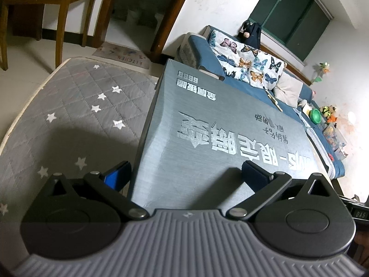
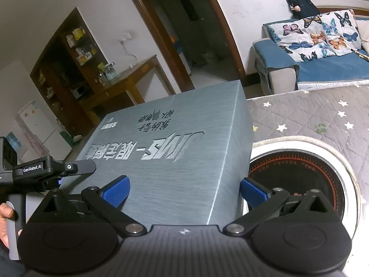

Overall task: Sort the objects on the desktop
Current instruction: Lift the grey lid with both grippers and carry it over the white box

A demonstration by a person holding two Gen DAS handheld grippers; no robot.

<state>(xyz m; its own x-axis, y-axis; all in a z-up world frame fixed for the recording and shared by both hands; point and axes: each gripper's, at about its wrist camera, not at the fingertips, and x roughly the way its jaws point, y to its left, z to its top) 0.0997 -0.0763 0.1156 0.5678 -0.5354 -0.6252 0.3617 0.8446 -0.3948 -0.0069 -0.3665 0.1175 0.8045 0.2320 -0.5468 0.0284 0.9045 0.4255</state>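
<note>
Jaws of left gripper [image 1: 185, 173] and right gripper [image 2: 184, 190] spread wide, seemingly flanking the grey box [image 2: 175, 152].

The near end of the big grey box [image 1: 207, 124] drops out of sight under the left claw [image 1: 184, 175], so no telling what it sits on there. Same with the right claw [image 2: 184, 191]: the box's [image 2: 166, 157] near edge is hidden behind it. The small print on the box lid is too blurry to read. The hand [image 2: 7, 217], left of the right claw, is cut off by the frame.
</note>
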